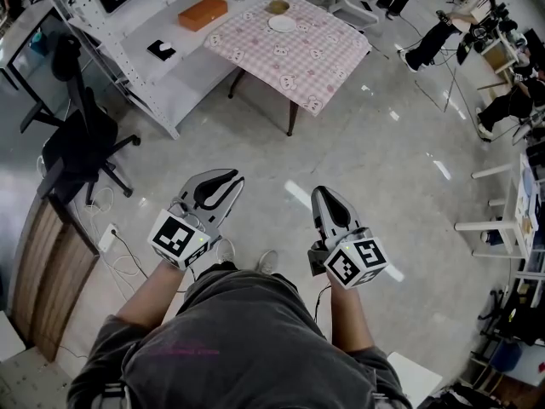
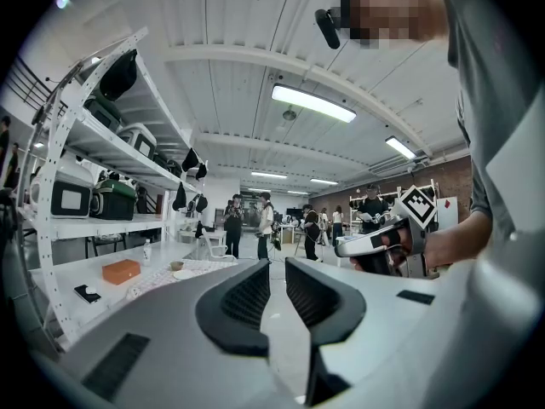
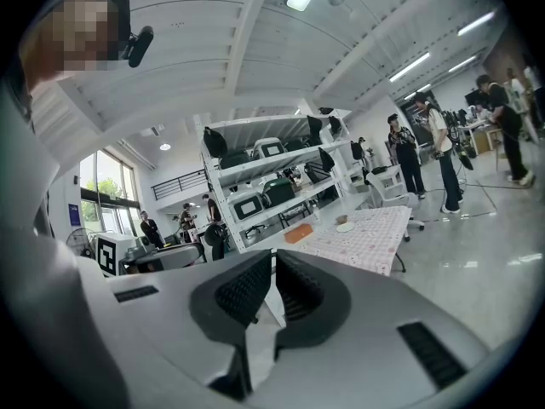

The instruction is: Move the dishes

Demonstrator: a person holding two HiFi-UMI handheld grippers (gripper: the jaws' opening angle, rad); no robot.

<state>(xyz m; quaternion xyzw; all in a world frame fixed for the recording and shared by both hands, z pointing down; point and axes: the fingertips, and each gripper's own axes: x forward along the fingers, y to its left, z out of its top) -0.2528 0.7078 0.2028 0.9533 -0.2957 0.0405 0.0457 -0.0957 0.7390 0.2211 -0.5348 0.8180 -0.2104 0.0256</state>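
Evidently unstarted: we see white round plate (image 1: 282,24) and small brown bowl (image 1: 278,7) on pink-checked table (image 1: 294,62); left hand-held gripper (image 1: 226,177) ajar, right hand-held gripper (image 1: 324,194) closed, both empty.

Big open-plan lab / workshop hall.
Head view: tall white perforated-metal shelving rack (image 1: 145,28) at 11 o'clock, small square table under a pink checked cloth (image 1: 294,49) at 12, black swivel office chair (image 1: 81,143) at 9. White power strip w/ loose cables (image 1: 108,239) lies on the glossy pale-grey polished floor (image 1: 383,169); several standing people (image 1: 434,32) w/ gear at 1–2 o'clock. Gripper views: rack shelves carry black and green hard equipment cases (image 2: 115,198). Overhead is a white ribbed industrial ceiling (image 2: 230,83) w/ long fluorescent strip lights (image 2: 312,103). Red-brown brick end wall (image 2: 443,173) at 3 o'clock in left gripper view, more people grouped mid-hall.
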